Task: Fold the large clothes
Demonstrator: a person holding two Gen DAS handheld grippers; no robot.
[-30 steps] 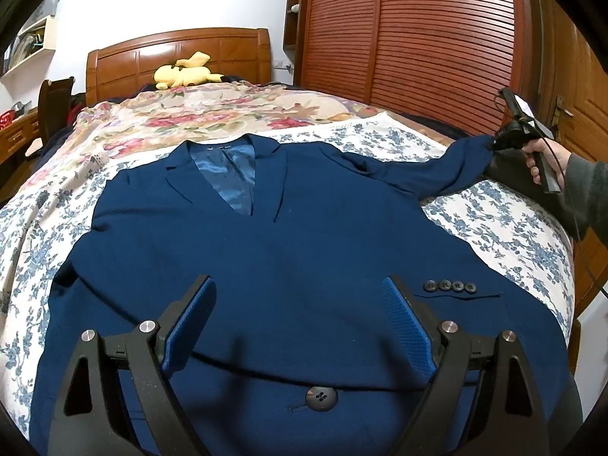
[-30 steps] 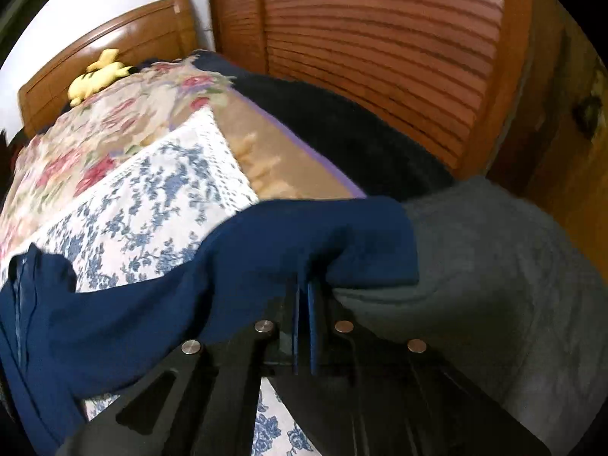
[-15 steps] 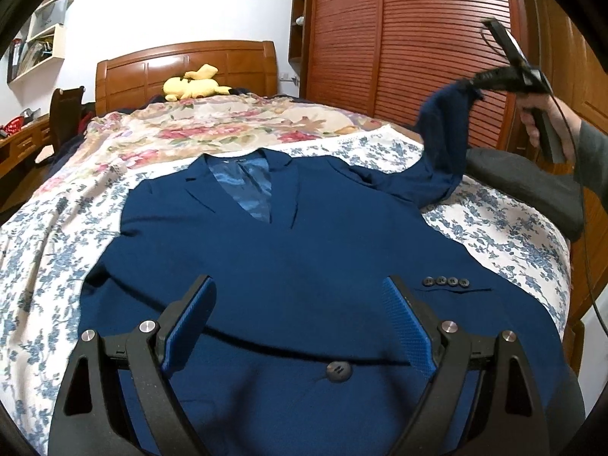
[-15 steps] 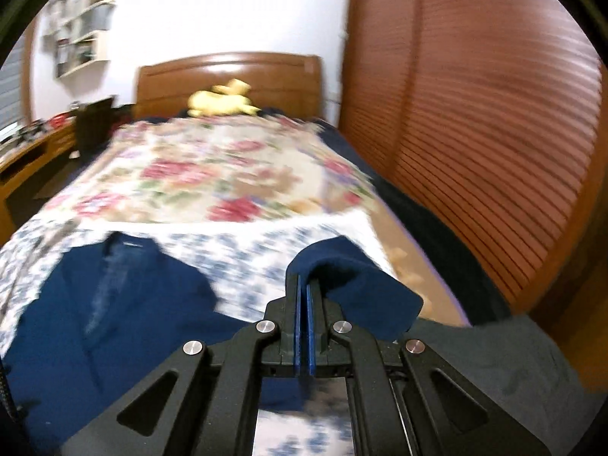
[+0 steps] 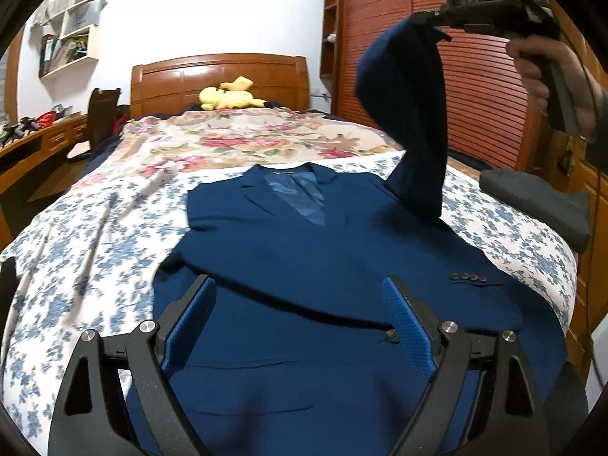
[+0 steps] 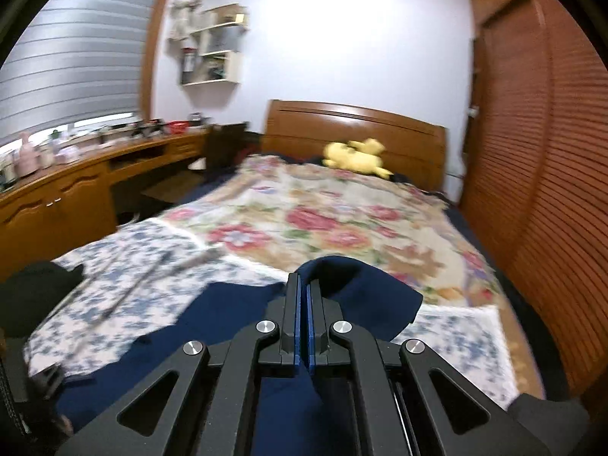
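Above the bed (image 5: 513, 235), right gripper (image 6: 303, 296) jaws pinch the jacket sleeve (image 5: 410, 114); left gripper (image 5: 300, 300) jaws gape wide, empty.

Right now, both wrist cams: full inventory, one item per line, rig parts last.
blazer: 1, navy, flat on the bed, front up
sleeve: 1, navy, lifted off the bed, end pinched in the right gripper
floral sheet: 1, white and blue, under the blazer
flowered quilt: 1, cream and red, toward the headboard
plush toy: 1, yellow, by the headboard
grey cloth: 1, dark grey, bed's edge near the wardrobe
wardrobe doors: brown, slatted, beside the bed
desk: 1, wooden, under the window
wall shelves: white, above the desk
left gripper: open, empty, over the blazer
right gripper: shut on the sleeve
hand: 1, holding the right gripper
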